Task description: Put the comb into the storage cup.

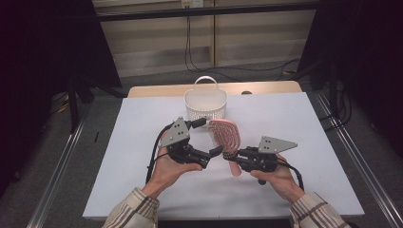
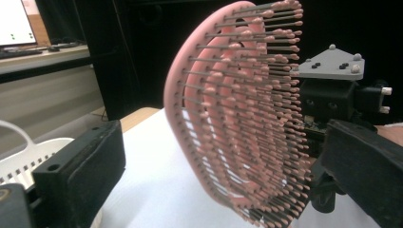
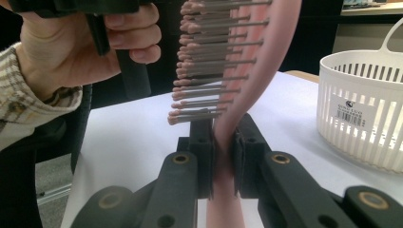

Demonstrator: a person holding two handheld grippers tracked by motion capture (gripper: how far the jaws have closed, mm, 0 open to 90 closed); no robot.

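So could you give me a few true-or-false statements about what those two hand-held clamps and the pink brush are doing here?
1. The right gripper is clamped on the pink hairbrush. True.
2. The left gripper is also clamped on the brush. False: its jaws stand open, one on either side of the bristled head.
3. The brush lies inside the white basket. False: it is held up in front of the basket.
4. The basket stands on the white table. True.
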